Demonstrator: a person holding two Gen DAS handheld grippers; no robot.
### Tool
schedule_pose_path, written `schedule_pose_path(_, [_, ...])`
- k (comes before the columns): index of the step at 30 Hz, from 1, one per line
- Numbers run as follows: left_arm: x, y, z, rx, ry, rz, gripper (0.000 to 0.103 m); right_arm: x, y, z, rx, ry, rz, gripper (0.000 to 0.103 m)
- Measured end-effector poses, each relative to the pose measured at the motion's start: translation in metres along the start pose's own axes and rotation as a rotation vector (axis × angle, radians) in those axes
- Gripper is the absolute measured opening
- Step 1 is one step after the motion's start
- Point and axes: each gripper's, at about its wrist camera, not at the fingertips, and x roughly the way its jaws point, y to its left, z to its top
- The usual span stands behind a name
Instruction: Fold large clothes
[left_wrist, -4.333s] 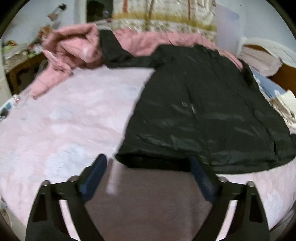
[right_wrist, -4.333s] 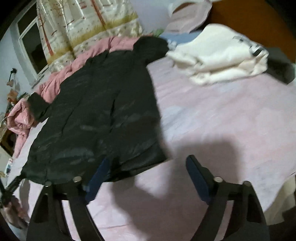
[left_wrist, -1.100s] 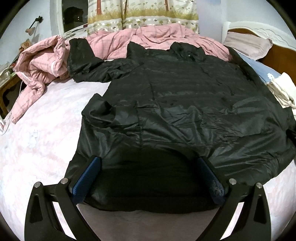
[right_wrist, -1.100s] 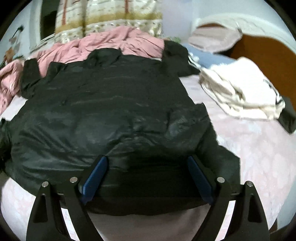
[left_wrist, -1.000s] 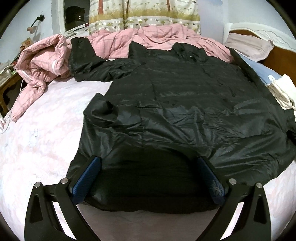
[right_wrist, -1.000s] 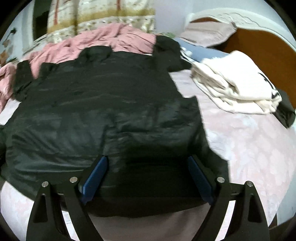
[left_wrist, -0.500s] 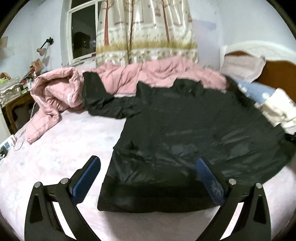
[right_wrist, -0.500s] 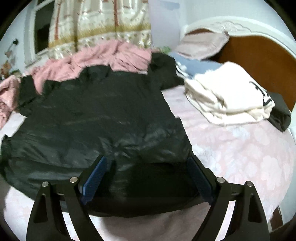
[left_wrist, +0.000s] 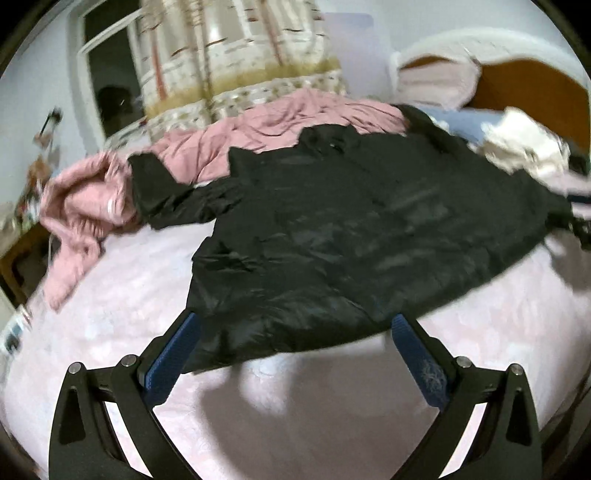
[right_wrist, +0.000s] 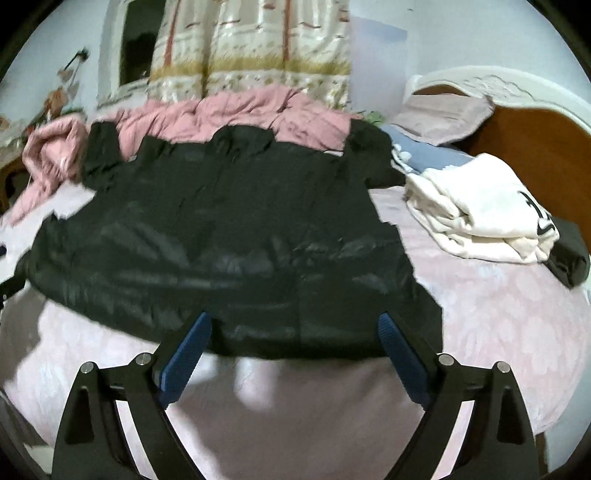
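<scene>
Black puffer jacket (left_wrist: 369, 236) is lying spread flat, unfolded; left gripper (left_wrist: 295, 354) and right gripper (right_wrist: 291, 350) are hovering agape, folding unstarted.

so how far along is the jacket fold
Done: the black jacket lies spread flat on the pink bedsheet, collar toward the curtain. In hand: nothing; the left tongs and right tongs hang open at its hem. Left: every fold, as both sleeves lie outstretched.
</scene>
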Motion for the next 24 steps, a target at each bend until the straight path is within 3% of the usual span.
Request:
schedule_pose_path(3, [-0.011, -0.011, -0.001, 0.027, -0.032, -0.032, 0.103, 0.001, 0.009, -0.007, -0.053, -0.017, -0.084, 0.093])
schedule_pose_path(10, [0.002, -0.023, -0.007, 0.075, 0.004, -0.008, 0.103, -0.003, 0.017, -0.019, -0.089, 0.028, -0.024, 0.094])
schedule_pose_path(17, [0.024, -0.031, -0.015, 0.121, 0.07, 0.036, 0.103, 0.007, 0.043, -0.026, -0.222, 0.046, -0.102, 0.094])
schedule_pose_path(20, [0.026, -0.031, -0.015, 0.103, 0.072, 0.046, 0.103, 0.005, 0.046, -0.025, -0.139, 0.045, -0.239, 0.096])
schedule_pose_path(24, [0.026, -0.029, -0.014, 0.088, 0.082, 0.041, 0.103, -0.006, 0.056, -0.031, -0.099, 0.049, -0.193, 0.096])
